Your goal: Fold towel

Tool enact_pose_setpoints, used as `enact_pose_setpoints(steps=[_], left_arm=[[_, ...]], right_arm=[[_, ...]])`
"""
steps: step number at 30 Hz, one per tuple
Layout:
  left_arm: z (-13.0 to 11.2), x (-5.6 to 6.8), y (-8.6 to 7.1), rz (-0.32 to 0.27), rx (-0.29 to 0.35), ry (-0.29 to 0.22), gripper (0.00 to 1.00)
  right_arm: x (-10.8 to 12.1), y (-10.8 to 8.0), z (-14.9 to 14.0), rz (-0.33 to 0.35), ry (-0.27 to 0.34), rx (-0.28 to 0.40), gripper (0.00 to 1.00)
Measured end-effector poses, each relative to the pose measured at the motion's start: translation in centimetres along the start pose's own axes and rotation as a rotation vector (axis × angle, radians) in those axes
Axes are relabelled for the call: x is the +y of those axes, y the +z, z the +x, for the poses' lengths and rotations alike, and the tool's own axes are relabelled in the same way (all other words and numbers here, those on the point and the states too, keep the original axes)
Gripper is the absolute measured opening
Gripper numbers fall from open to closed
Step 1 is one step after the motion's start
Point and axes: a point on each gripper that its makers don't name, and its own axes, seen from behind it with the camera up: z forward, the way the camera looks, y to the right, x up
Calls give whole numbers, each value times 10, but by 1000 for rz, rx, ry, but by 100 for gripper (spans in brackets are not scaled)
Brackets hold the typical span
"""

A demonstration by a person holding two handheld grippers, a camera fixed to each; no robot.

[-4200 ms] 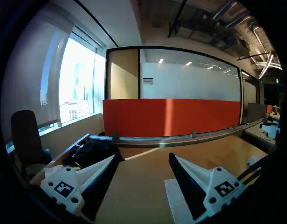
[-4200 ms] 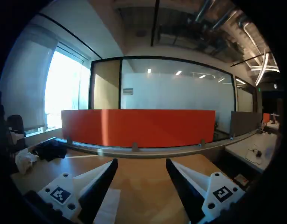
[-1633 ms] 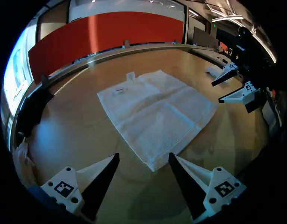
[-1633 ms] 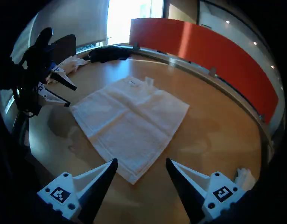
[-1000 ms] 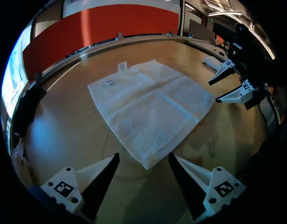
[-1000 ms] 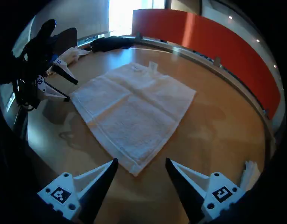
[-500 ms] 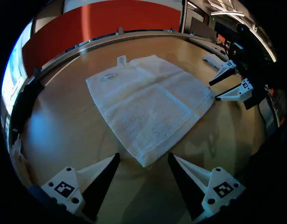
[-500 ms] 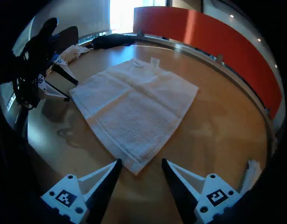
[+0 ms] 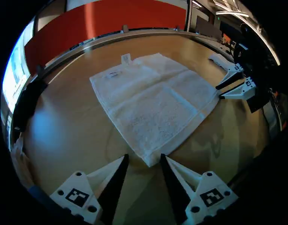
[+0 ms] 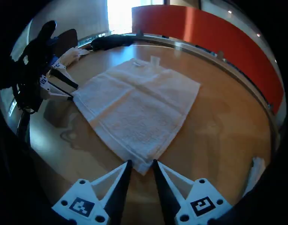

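Note:
A white towel [image 9: 155, 105] lies spread flat on the wooden table [image 9: 69, 127], with a tag at its far edge. My left gripper [image 9: 143, 156] is low over the nearest corner, fingers narrowed but still open, and the corner's tip lies between them. In the right gripper view the same towel [image 10: 138, 105] points another corner at my right gripper [image 10: 142, 162], whose fingers stand close on either side of it with a gap left. Each view shows the other gripper: the right one [image 9: 222, 93] by the towel's right corner, the left one [image 10: 70, 92] by its left corner.
An orange partition [image 9: 106, 18] runs along the table's far edge. A dark bag [image 10: 112, 40] and a crumpled white cloth [image 10: 70, 55] lie near the window side. Another small white cloth [image 10: 256, 167] sits at the right edge. A dark chair [image 10: 67, 39] stands beyond the table.
Both grippers swung down from facing the room to the towel, then crept up to its near corners. In the last half second both pairs of fingers narrowed, the right more than the left.

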Motion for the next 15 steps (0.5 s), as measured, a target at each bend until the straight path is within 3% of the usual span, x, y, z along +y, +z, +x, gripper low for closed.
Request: enact_pose_setpoints(steps=[5, 9, 15], left_arm=[[0, 2, 0, 11, 1, 12, 48], [0, 5, 0, 9, -1, 13, 42], [1, 6, -1, 7, -4, 7, 32]], right_arm=[[-3, 1, 0, 6, -7, 1, 42], [-3, 1, 1, 4, -7, 3, 28], [-6, 2, 3, 13, -6, 1, 22]])
